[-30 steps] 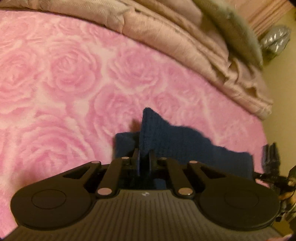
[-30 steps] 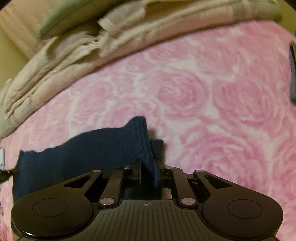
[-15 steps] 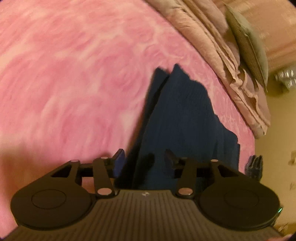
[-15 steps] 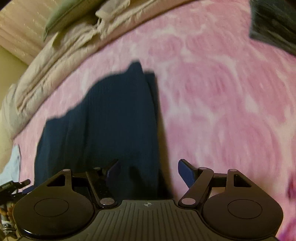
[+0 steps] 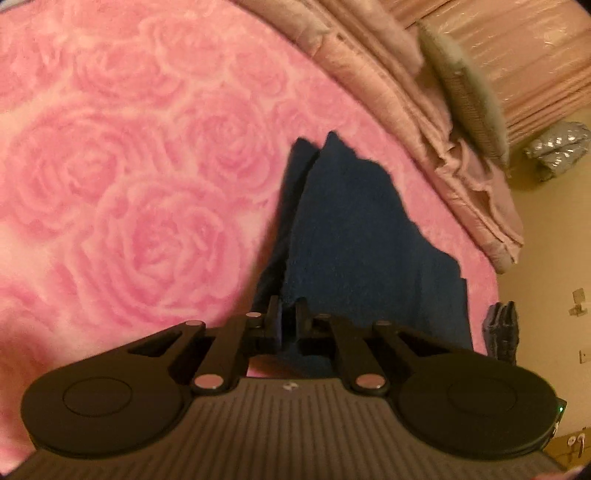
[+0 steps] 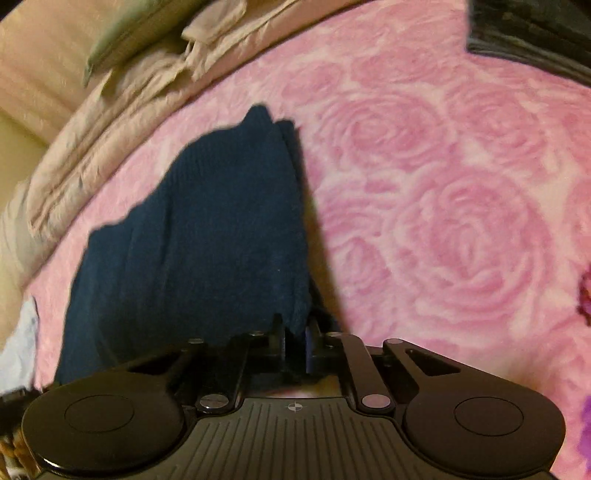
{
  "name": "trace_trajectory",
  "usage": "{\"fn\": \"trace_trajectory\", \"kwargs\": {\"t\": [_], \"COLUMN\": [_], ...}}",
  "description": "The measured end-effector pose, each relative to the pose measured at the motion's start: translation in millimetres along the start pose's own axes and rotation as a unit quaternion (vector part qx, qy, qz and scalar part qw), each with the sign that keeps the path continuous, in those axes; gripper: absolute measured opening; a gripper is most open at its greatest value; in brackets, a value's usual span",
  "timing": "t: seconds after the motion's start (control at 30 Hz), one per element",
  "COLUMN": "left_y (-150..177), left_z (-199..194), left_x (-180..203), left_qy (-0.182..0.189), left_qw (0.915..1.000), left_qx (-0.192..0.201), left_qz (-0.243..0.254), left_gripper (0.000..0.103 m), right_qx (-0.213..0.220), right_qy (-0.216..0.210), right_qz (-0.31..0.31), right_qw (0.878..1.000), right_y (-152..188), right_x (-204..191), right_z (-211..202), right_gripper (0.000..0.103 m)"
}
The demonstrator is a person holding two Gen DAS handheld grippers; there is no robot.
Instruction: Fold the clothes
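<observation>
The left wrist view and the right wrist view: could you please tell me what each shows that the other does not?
Only the left wrist view shows the left gripper, the silver bundle by the wall and the other gripper's dark tip at the right edge. Only the right wrist view shows the right gripper, a dark garment at top right and pale blue cloth at the left edge. Both show the navy garment, pinched at a near corner by each shut gripper, the pink rose blanket and the beige quilt.

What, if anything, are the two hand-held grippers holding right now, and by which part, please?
Both hold the dark blue garment by its near edge: the left hand-held gripper near its left corner, the right hand-held gripper near its right corner.
</observation>
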State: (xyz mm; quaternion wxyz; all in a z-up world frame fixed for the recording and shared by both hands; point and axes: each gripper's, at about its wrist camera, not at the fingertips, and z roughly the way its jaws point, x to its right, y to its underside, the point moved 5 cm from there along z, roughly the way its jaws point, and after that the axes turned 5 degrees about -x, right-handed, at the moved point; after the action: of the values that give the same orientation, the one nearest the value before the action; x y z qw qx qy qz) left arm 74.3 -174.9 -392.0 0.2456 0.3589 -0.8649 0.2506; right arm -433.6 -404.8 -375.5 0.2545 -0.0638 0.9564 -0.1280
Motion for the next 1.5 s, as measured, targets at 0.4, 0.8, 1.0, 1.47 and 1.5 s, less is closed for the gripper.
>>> {"fn": "trace_trajectory", "kwargs": {"t": [0.4, 0.8, 1.0, 1.47, 1.5], "left_y": [7, -104, -141, -138, -138], "left_z": [10, 59, 113, 145, 148], "left_x": [-5, 42, 52, 57, 57], "left_qy": [-0.091, -0.05, -0.049, -0.103, -0.111], "left_qw": [0.9949, 0.9955, 0.9954, 0.9811, 0.9794], "left_qx": [-0.017, 0.028, 0.01, 0.043, 0.044], "left_qz": [0.04, 0.076, 0.082, 0.158, 0.163], "left_gripper": [0.017, 0.044, 0.044, 0.009, 0.009], "right_qx": [-0.036, 0.068, 0.082, 0.093, 0.094], "right_qy": [0.04, 0.009, -0.007, 0.078, 0.09], "right_qz": [-0.021, -0.052, -0.075, -0.123, -0.126], "right_qw": [0.998, 0.996, 0.994, 0.985, 0.983], "right_y": [2, -91, -139, -146, -145], "right_x": [4, -38, -50, -50, -49], "right_z": [12, 26, 76, 117, 122], "right_gripper": [0.029, 0.066, 0.058, 0.008, 0.008]}}
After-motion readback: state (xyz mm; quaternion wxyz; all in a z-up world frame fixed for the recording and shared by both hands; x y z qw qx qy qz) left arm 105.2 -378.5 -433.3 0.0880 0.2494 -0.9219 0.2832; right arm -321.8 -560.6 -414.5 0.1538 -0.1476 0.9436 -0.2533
